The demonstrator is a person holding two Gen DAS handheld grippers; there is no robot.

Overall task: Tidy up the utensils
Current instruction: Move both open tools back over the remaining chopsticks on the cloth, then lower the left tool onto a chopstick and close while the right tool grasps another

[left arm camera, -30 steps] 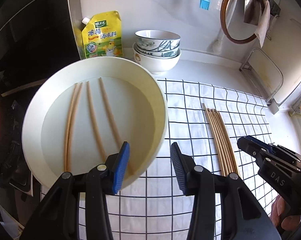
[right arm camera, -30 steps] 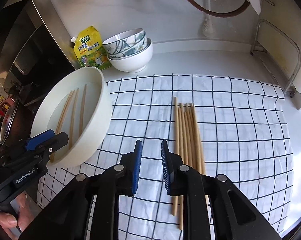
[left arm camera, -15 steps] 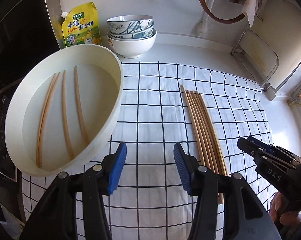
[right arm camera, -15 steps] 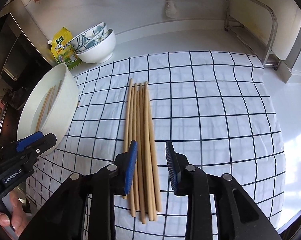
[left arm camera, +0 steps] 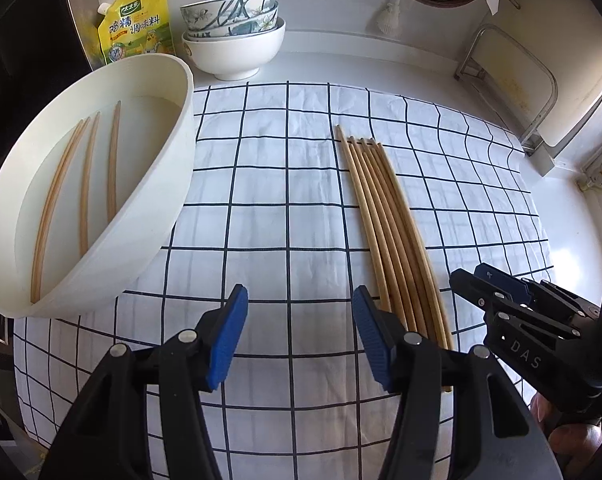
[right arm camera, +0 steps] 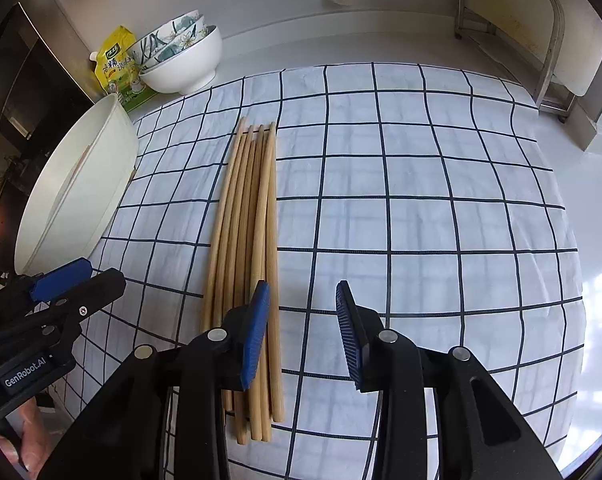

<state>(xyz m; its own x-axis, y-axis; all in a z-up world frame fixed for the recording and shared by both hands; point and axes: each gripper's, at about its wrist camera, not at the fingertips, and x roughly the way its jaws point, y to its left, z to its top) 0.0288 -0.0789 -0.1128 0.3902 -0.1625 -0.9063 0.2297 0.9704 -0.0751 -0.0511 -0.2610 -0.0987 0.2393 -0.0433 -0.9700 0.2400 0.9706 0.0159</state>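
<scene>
- While both jaws gape empty, chopstick bundle [right arm camera: 247, 240] lies on checked cloth [right arm camera: 421, 220], long axis running away from right hand-held gripper [right arm camera: 303, 330], just left of it.
- Left hand-held gripper [left arm camera: 301, 340] sits farther; four more sticks in basin [left arm camera: 173, 208].

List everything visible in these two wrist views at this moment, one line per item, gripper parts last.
chopsticks on cloth: about six, tan wood, bundled mid-cloth
chopsticks in basin: four, tan, lying inside
basin: one, cream, cloth's left edge
checked cloth: one, white with dark grid, on counter
stacked bowls: three, white and floral, behind the cloth
seasoning pouch: one, yellow-green, beside bowls
metal rack: one, far right
left gripper: open, empty
right gripper: open, empty
</scene>
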